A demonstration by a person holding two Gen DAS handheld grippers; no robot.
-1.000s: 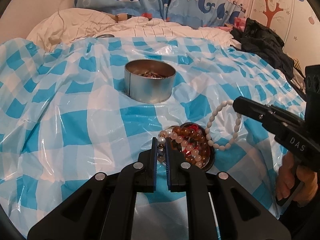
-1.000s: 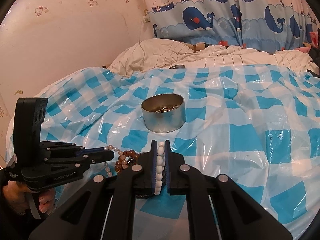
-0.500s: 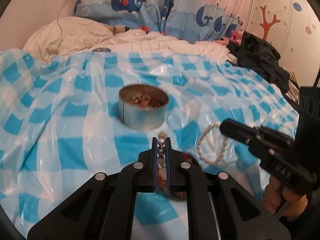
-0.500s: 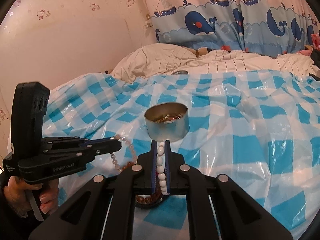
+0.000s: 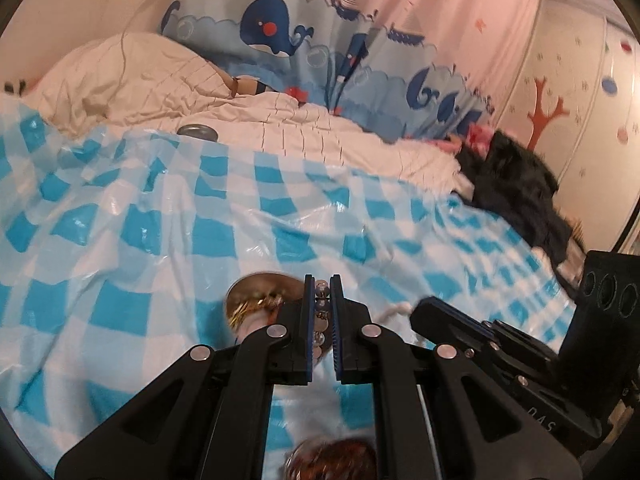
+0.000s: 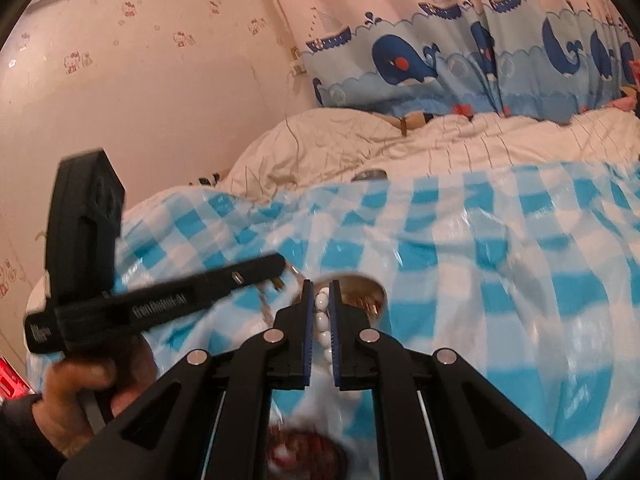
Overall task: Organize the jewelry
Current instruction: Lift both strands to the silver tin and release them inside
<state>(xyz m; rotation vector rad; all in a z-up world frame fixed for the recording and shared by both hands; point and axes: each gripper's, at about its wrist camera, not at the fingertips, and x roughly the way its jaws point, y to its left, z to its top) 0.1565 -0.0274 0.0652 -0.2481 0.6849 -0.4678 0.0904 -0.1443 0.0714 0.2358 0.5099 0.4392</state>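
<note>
Above the blue-checked sheet [image 5: 132, 240] on the bed, beaded strings are pinched in both nearly closed tongs: left tongs [image 5: 321, 292] a pearl strand [image 5: 320, 312], right tongs [image 6: 321, 292] a white bracelet [image 6: 323, 320].

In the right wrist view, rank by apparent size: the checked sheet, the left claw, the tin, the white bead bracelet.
1. Checked sheet, largest.
2. Left claw, though its nearness to the camera inflates it.
3. Tin and white bead bracelet: both partly hidden, too close to rank.

bed [image 5: 360, 148], checked plastic sheet [image 5: 168, 220], metal tin [image 6: 362, 294]
</note>
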